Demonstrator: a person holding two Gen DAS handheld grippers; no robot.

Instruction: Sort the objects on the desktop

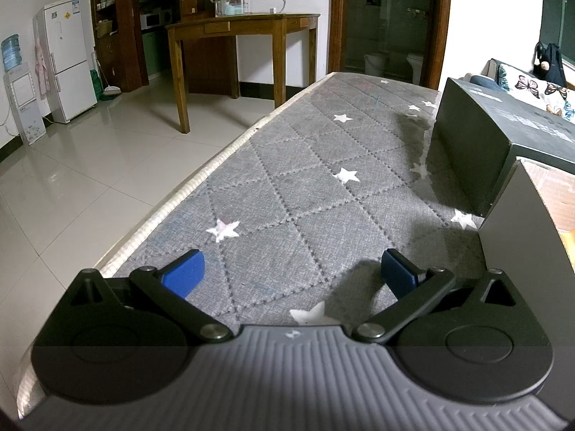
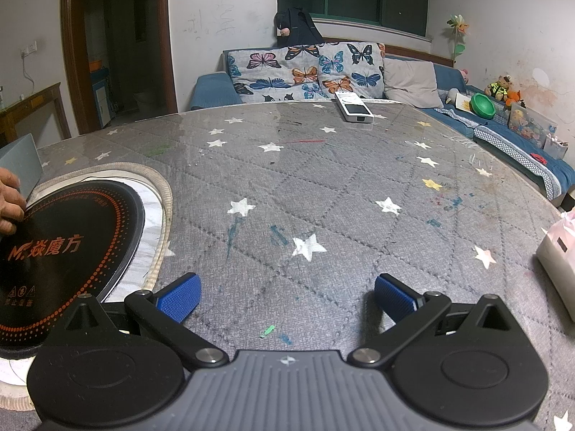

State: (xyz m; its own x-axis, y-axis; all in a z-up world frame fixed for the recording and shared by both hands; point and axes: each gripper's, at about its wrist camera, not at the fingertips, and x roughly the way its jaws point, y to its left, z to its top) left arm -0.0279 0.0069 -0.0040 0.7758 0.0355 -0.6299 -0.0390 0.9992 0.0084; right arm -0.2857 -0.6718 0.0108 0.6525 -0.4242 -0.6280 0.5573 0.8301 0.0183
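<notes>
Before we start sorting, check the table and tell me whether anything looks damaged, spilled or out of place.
Nothing is spilled or broken. The grey star-patterned table cover carries blue, red and green scribbles, mostly ahead of the right gripper. The white remote lies alone near the far edge. Both grippers are open and empty.

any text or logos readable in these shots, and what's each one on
"焱魔方", after a stylised "M" logo: in orange on the black round cooktop.
Small warning triangles with a line of print under them, same cooktop: too small to read.
Pale print on top of the dark box: blurred, unreadable.
Stickers on the white fridge: too small to read.
</notes>
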